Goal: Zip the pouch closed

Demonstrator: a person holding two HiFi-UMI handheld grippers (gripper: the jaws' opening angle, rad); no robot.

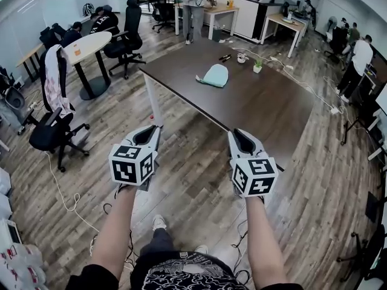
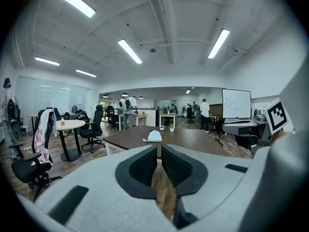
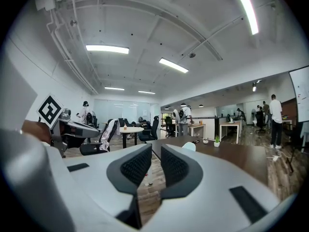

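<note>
I hold my left hand-held gripper (image 1: 156,129) closed and empty, my right hand-held gripper (image 1: 233,133) slightly apart; the pouch (image 1: 214,75) lies on the counter (image 1: 266,110) ahead.

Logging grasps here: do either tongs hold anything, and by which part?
Nothing is held: left tongs and right tongs are both empty, and the pouch lies untouched on the table.

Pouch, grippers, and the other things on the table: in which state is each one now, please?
Pouch: lies on the table, untouched; too far away to tell whether its zip is open or closed.
Left gripper: jaws together, empty, held in the air short of the table.
Right gripper: jaws slightly apart, nothing between them, held in the air.
Potted plant: upright on the table.
</note>
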